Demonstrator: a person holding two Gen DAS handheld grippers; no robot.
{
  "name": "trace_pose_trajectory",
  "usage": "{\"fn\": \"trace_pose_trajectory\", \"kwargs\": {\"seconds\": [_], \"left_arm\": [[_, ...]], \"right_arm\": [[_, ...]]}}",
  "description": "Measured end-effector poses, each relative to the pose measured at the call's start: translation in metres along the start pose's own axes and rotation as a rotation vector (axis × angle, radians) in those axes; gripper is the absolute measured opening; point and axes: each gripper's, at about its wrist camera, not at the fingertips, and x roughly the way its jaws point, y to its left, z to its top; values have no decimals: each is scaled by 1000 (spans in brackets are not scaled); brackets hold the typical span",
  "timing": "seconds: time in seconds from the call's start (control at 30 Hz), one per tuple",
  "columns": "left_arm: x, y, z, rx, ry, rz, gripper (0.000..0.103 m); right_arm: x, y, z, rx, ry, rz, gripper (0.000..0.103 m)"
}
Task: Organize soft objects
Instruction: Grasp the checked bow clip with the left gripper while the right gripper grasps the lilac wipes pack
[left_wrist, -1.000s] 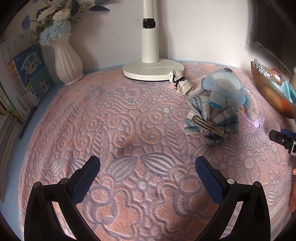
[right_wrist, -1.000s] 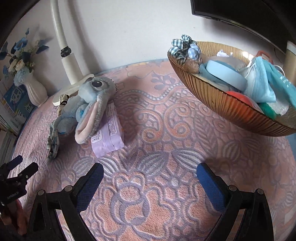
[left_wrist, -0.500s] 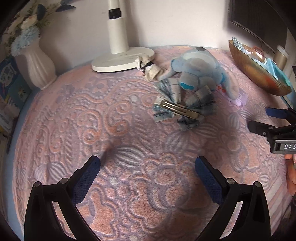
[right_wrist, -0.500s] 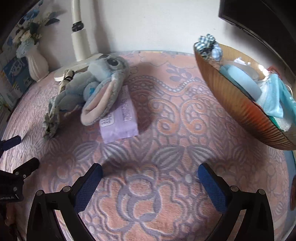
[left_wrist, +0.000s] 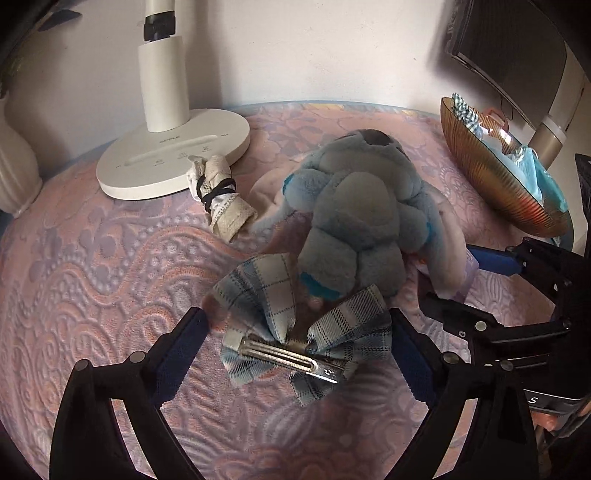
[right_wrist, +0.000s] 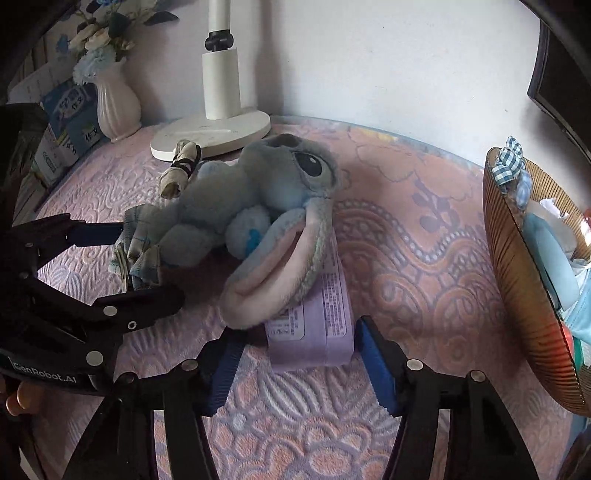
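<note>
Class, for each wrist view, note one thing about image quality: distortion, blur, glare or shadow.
Left wrist view: fisheye bends the table edge and darkens the corners; the plaid bow looks slightly motion-blurred, with glare on its metal clip. Right wrist view: sharper overall; the plush toy casts a soft shadow on the mat, and the ribbed bowl is stretched at the frame edge.

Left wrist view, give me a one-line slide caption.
Open left gripper straddles a plaid bow clip in front of a blue plush toy.
</note>
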Motion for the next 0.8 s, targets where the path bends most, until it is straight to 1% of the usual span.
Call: {"fn": "trace_pose_trajectory", "kwargs": {"seconds": [0.07,0.1,0.17,0.23,0.27,0.33,0.43,0.5,0.57,0.6,0.7,0.8], "left_arm": [[2,1,3,-22,-18,-8,85],[1,2,3,-24,-24,-10,77],[-2,3,2,-15,-37,8,71],[-6,8,-3,-3,-46,12,54],[-9,8,-5,-2,-58,9,52],[-15,13,-9,-15,-73,-4,45],[-28,22,-17,-52,-90,-39,37],[-37,27,-24,-71,-102,-54,37],[-47,27,-32,-78,-120,-65,33],[-50,28,-35,-77,-126,-62,33],[-57,20,-47,-65,-134,-32,32],[-61,12,-54,-53,-142,-25,32]], "right_arm": [[2,0,3,9,-11,3,57],[4,3,4,10,-20,1,53],[4,5,3,9,-36,10,44],[3,7,2,10,-48,6,42],[1,7,1,16,-49,16,39],[-3,7,-3,32,-45,33,39],[-17,4,-17,68,-28,57,39],[-29,3,-33,84,-31,65,39],[-40,4,-50,87,-32,54,39],[-43,5,-58,77,-45,52,39],[-51,6,-80,66,-34,9,39],[-63,2,-95,78,-39,4,39]]}}
